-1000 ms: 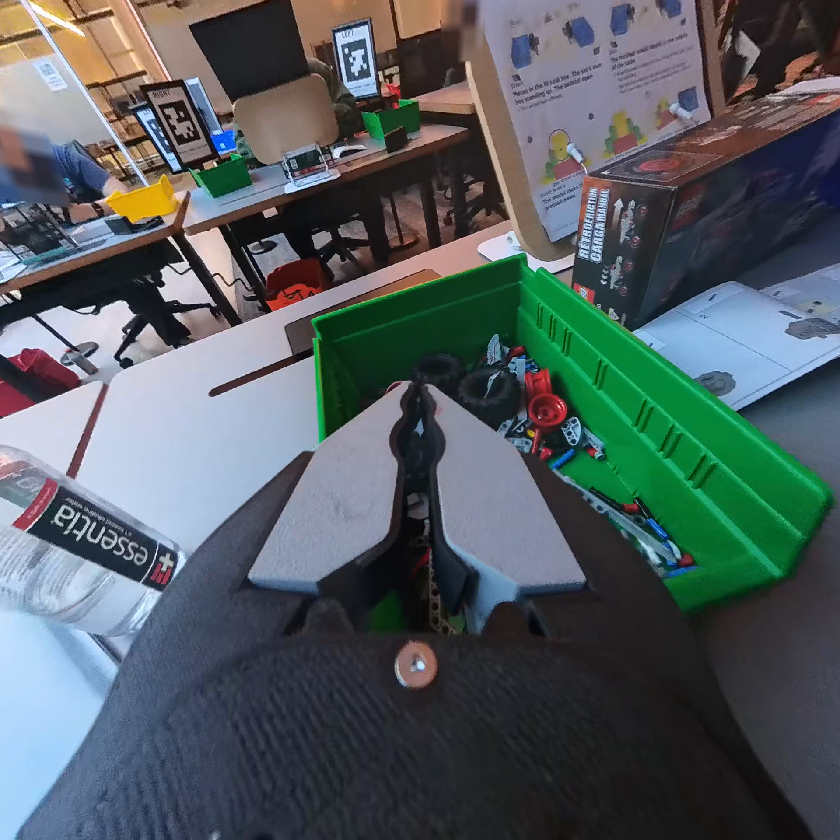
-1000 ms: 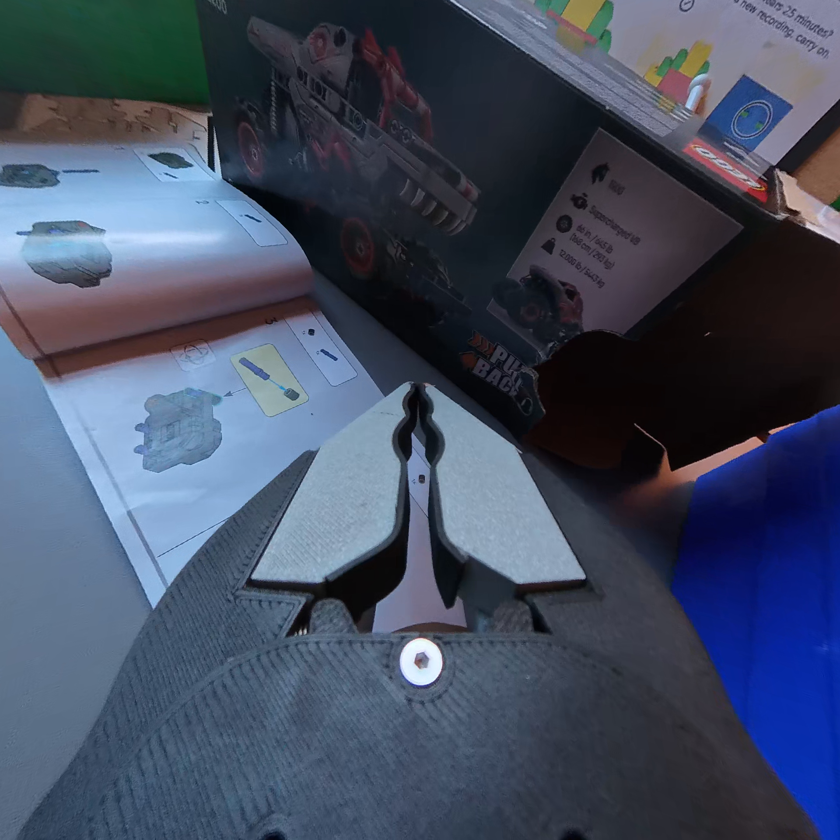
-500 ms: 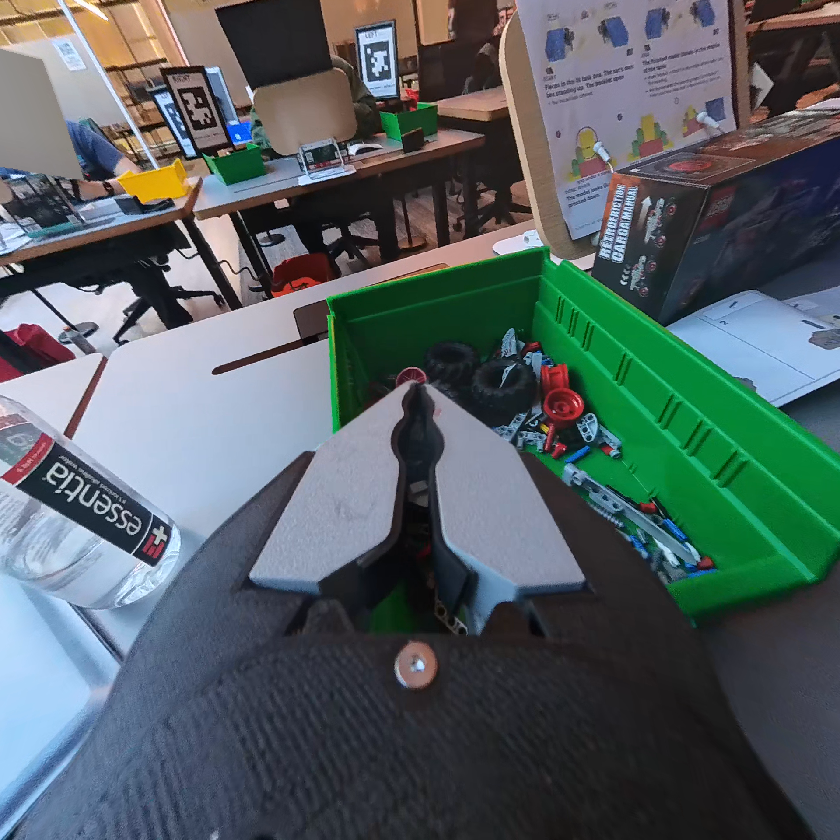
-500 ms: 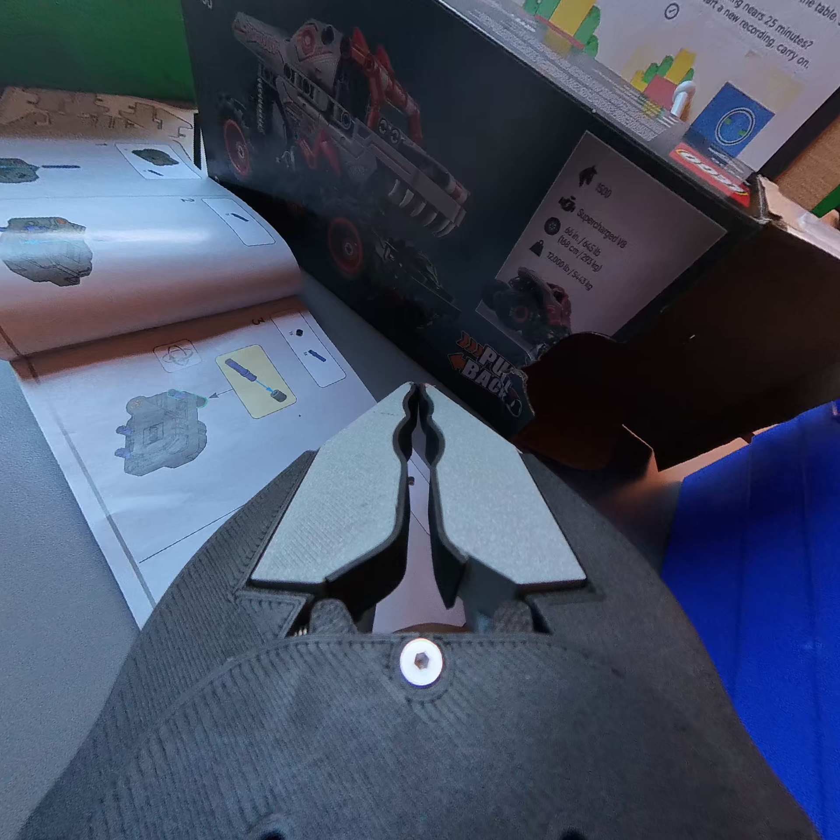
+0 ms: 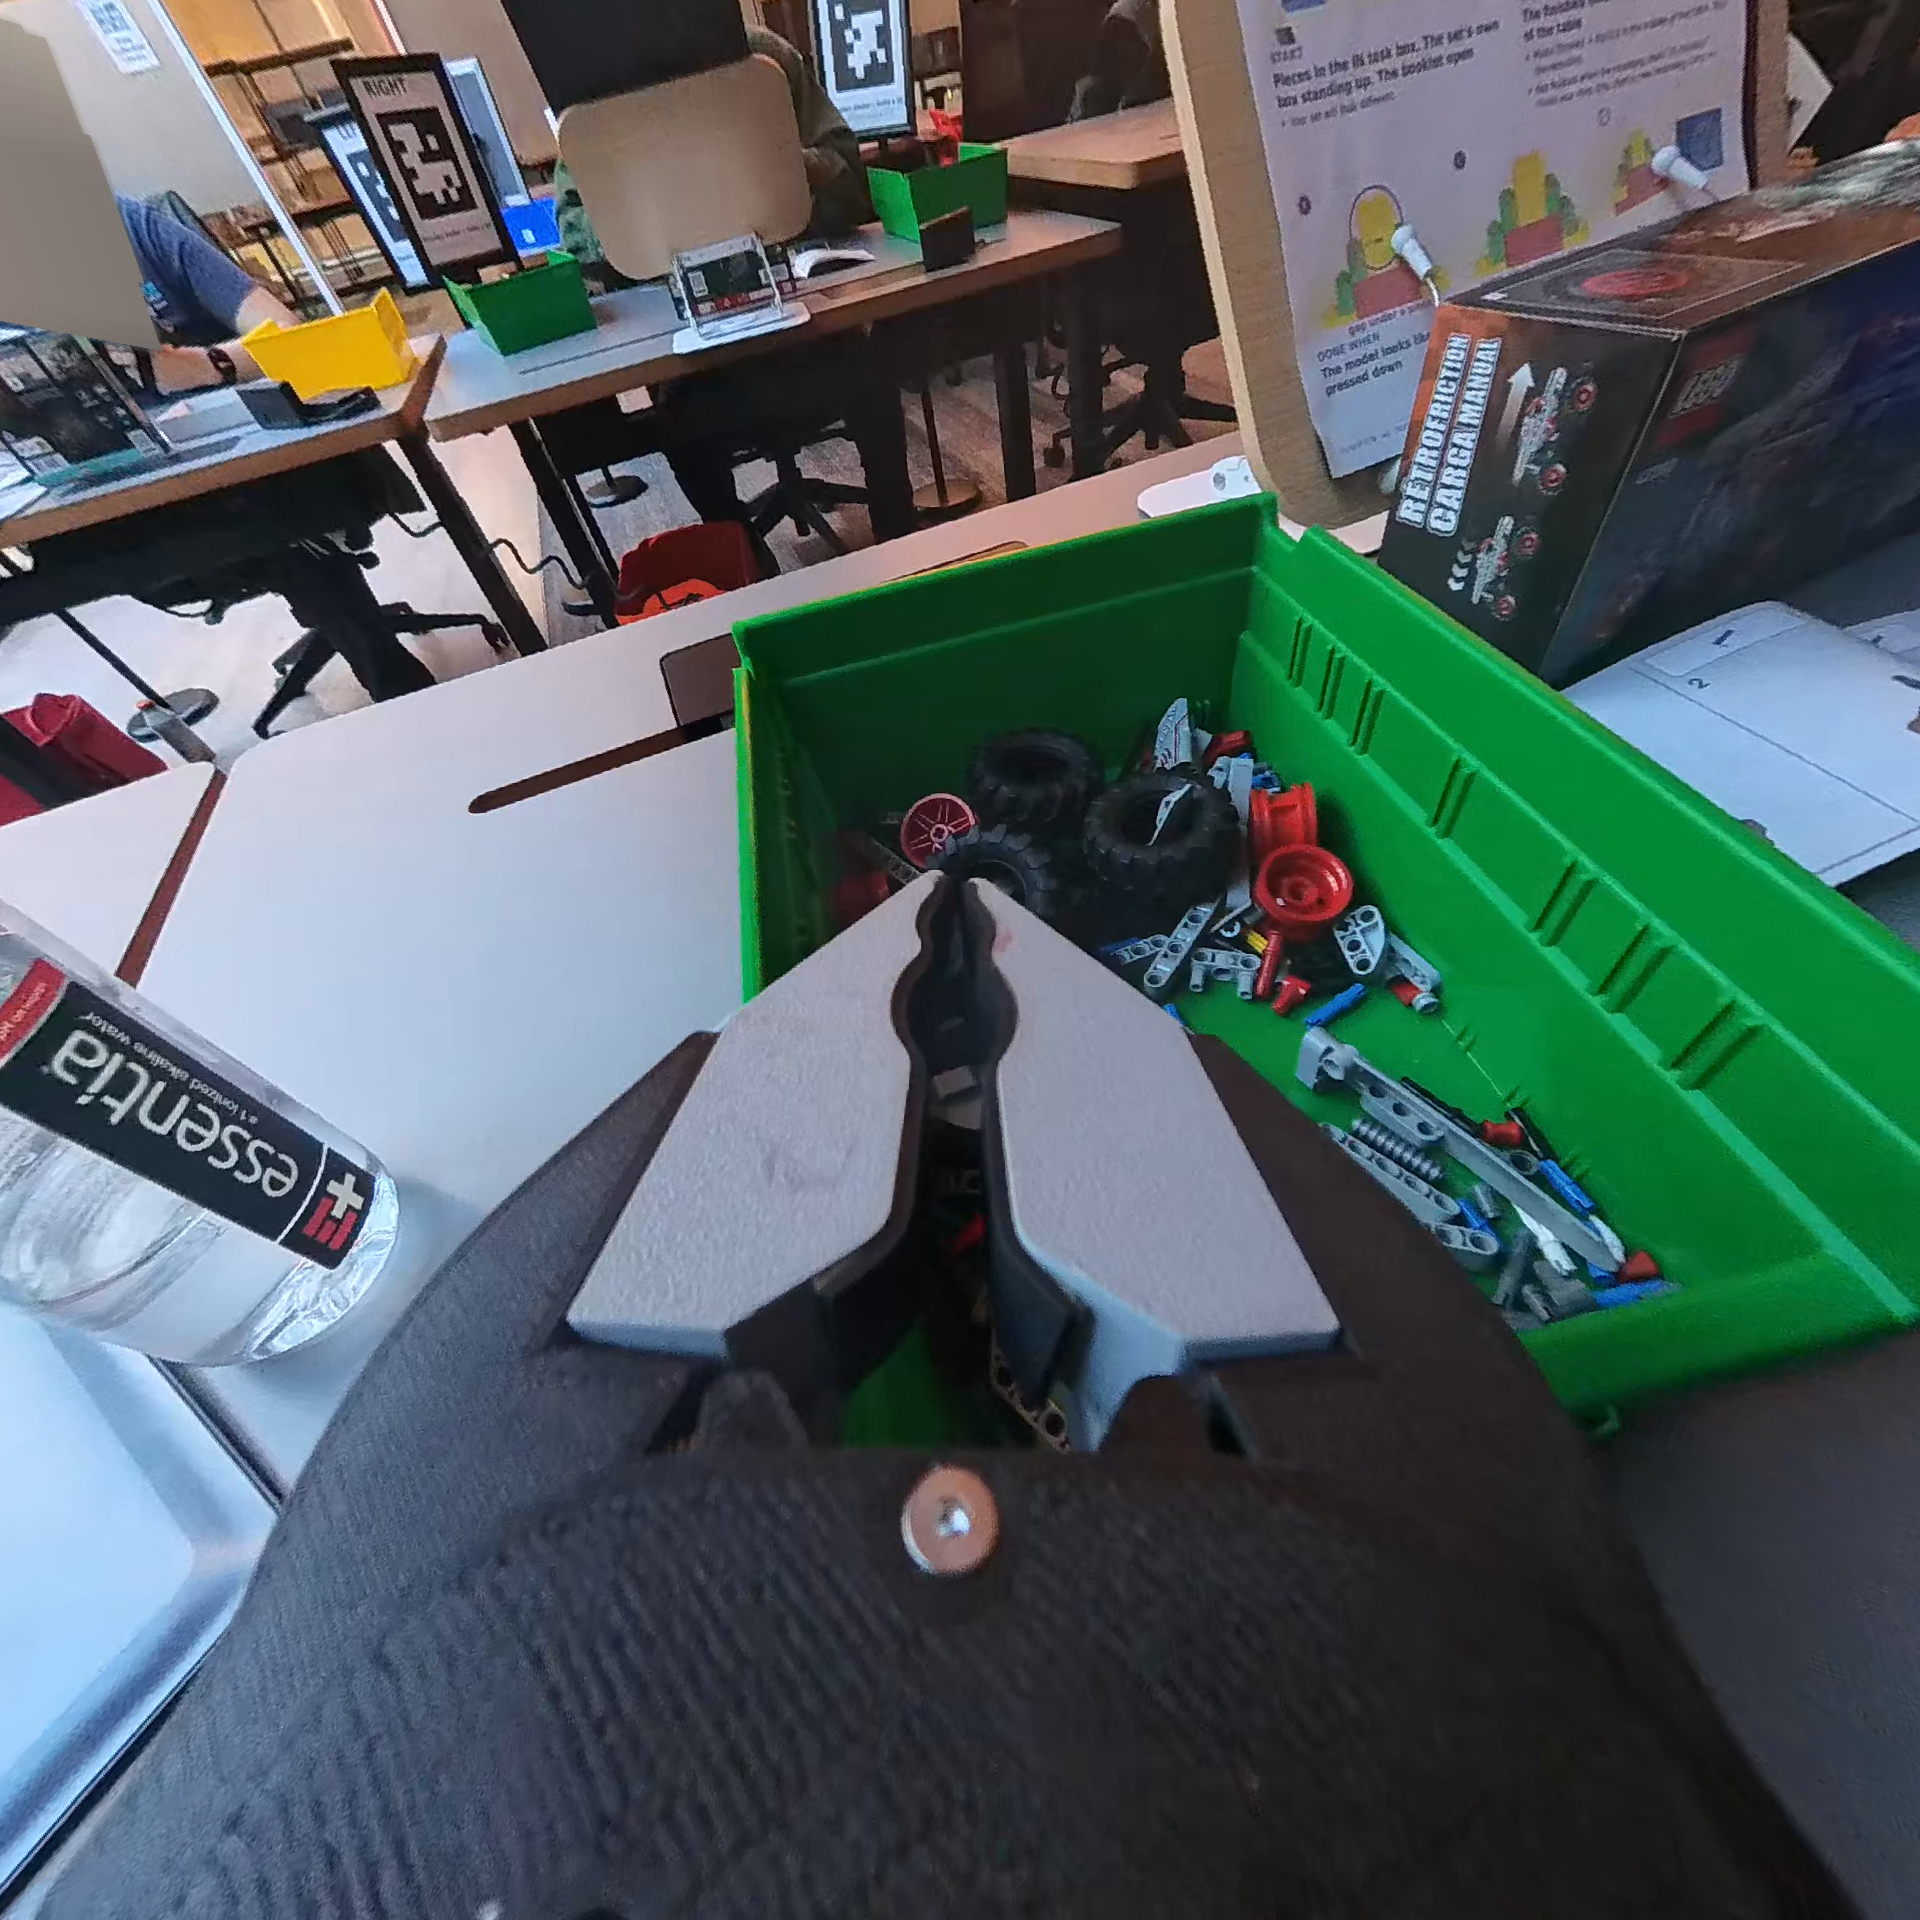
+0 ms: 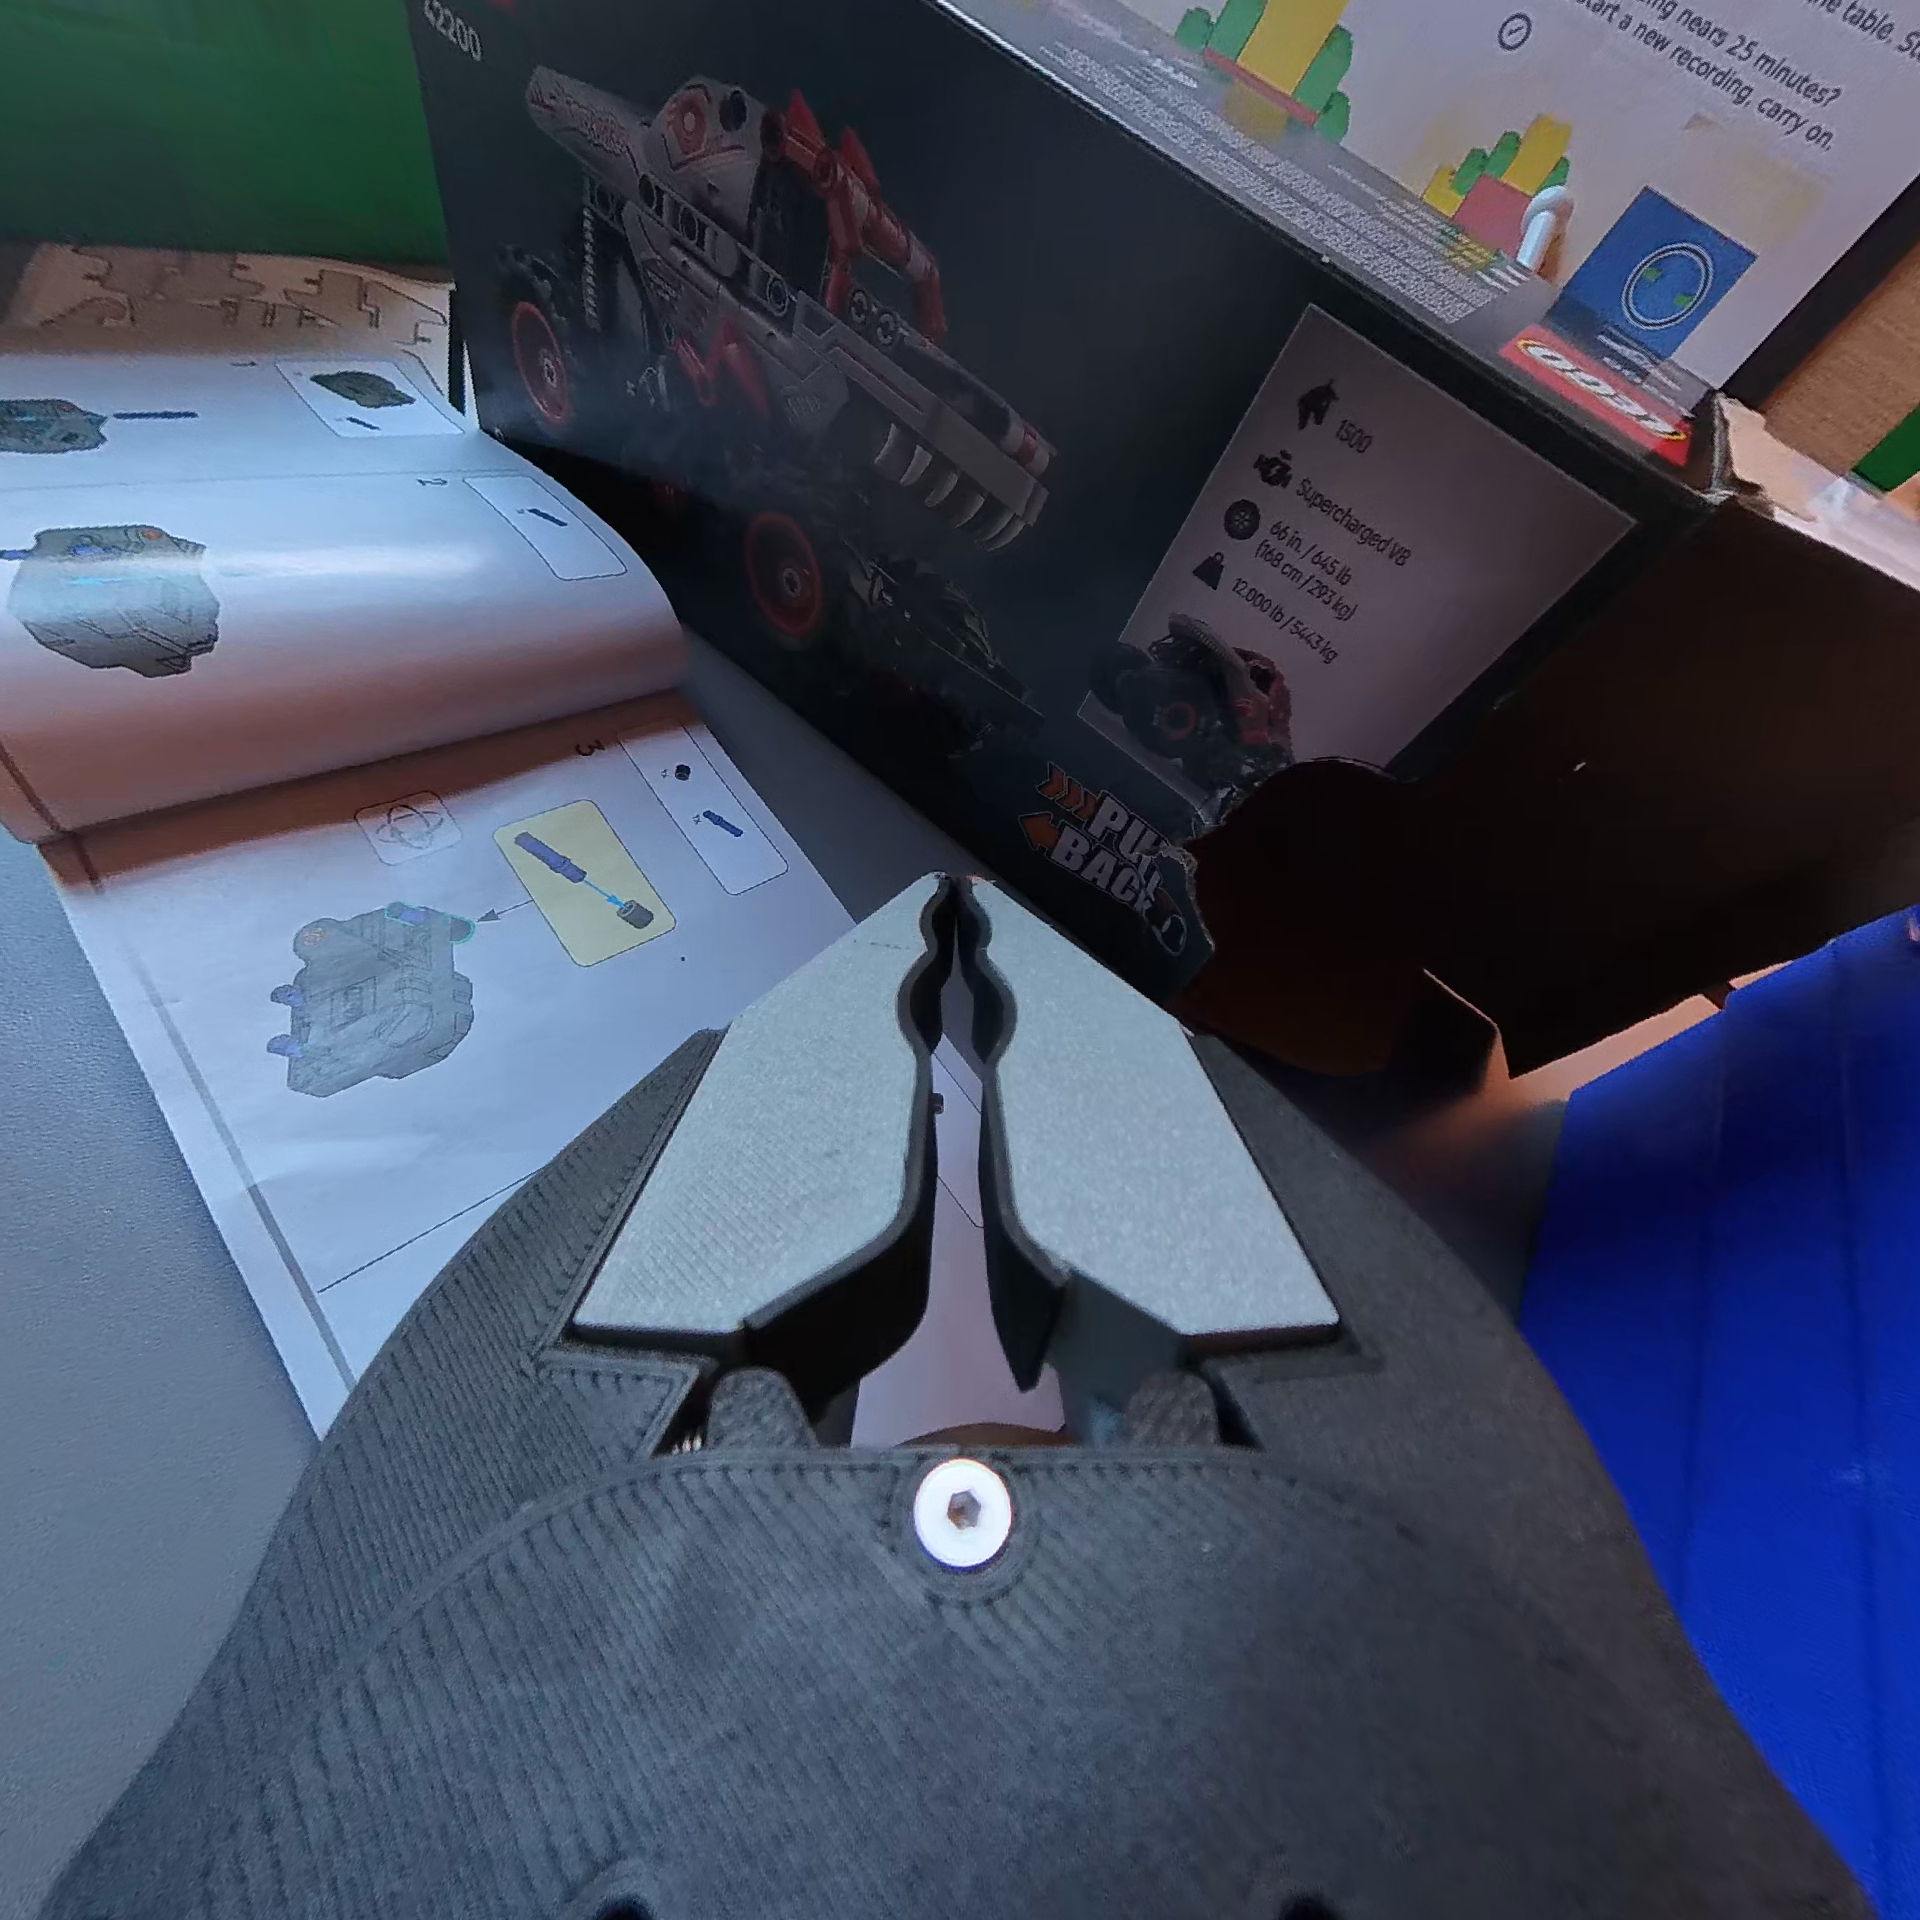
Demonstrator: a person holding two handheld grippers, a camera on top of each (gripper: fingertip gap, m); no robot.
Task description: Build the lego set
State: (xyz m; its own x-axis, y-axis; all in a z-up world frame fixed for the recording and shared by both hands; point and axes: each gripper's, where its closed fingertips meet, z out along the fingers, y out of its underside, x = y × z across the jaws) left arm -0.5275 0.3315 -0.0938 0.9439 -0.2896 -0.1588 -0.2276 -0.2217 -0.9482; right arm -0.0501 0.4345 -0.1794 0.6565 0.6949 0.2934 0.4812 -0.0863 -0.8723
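Two claws are showing, and both are sitting clenched with nothing between their tips. The left claw is hanging over the near left end of the green bin, which is resting on the white table and holding the loose lego pieces: black tyres toward the far end, red wheel hubs beside them, and grey beams trailing toward the near right corner. From the left claw the pieces are lying ahead and to the right, just below its tips, and the longest grey beam is running diagonally from far left to near right. The right claw is pointing at the open instruction booklet lying flat on the table, with the dark lego box standing just beyond it; no loose pieces are showing in that view. Judging from this, the build is barely starting, and the left claw is the nearer one for a first pick: it is likely needing to spread its fingers and dip forward and right into the bin. A water bottle is lying on its side at the left, well apart from the bin.
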